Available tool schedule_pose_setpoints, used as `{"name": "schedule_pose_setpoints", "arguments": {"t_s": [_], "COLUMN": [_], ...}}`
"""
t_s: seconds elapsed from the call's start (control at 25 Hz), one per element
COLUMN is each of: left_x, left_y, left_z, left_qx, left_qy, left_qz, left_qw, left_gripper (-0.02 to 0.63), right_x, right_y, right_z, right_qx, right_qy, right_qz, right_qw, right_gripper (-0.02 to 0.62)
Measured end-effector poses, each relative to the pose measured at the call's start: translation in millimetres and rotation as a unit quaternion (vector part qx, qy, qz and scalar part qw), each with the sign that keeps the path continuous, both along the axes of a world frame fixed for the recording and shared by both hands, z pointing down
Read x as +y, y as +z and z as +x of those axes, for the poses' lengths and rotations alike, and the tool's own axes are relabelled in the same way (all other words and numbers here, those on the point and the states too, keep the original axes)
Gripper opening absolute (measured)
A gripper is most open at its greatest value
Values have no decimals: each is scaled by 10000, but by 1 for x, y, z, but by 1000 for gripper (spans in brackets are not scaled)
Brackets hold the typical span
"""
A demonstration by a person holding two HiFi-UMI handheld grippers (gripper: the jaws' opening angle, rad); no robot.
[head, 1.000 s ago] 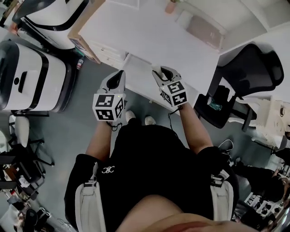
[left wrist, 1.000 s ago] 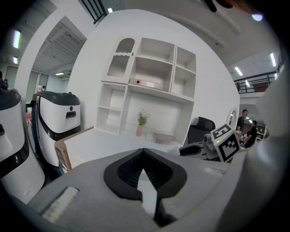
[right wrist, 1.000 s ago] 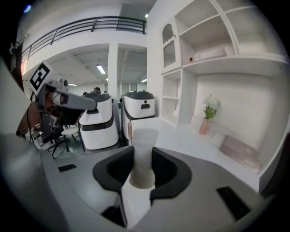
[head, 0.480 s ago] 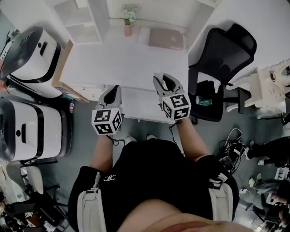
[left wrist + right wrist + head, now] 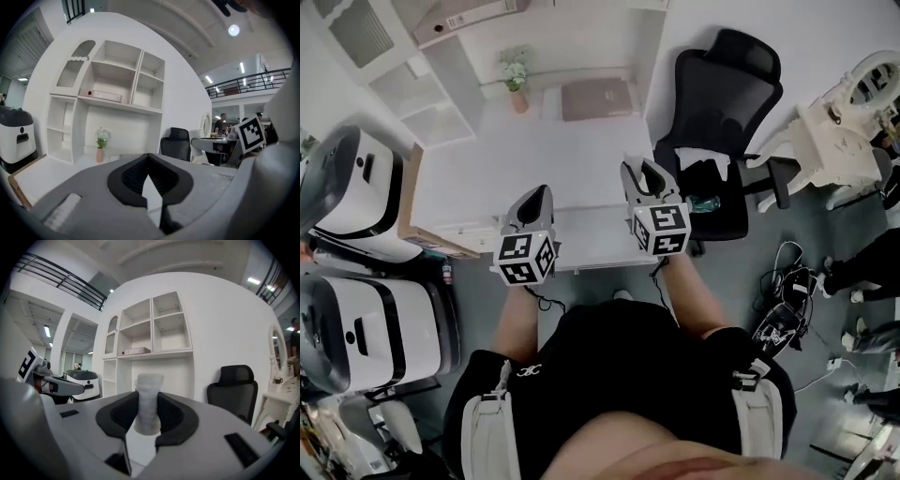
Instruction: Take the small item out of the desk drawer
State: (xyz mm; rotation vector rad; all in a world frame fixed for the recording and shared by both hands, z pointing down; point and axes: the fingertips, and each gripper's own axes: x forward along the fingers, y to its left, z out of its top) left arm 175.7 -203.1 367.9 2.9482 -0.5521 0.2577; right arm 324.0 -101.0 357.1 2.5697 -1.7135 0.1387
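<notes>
The small pale ribbed plastic item sits between the jaws of the right gripper, which grip it at medium width, above the near edge of the white desk. The left gripper has its jaws nearly together and holds nothing. I judge the taking out done. I cannot make out the drawer; perhaps closing it is left.
</notes>
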Motion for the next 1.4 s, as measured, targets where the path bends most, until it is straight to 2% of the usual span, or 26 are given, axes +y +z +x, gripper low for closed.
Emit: {"name": "schedule_pose_setpoints", "arguments": {"t_s": [0.28, 0.6, 1.4], "left_x": [26, 46, 35], "left_y": [2, -16, -21], "left_z": [45, 77, 85], "left_qx": [-26, 127, 24], "left_qy": [455, 649, 602], "left_qz": [54, 213, 318], "left_qw": [9989, 9976, 9977], "left_gripper": [14, 14, 14], "right_x": [26, 45, 31], "right_y": [5, -12, -10], "right_z": [24, 52, 62], "right_qx": [-4, -83, -158], "right_qy": [422, 608, 473], "right_qz": [-11, 453, 525], "right_qw": [9991, 9971, 9974], "right_gripper": [114, 114, 115]}}
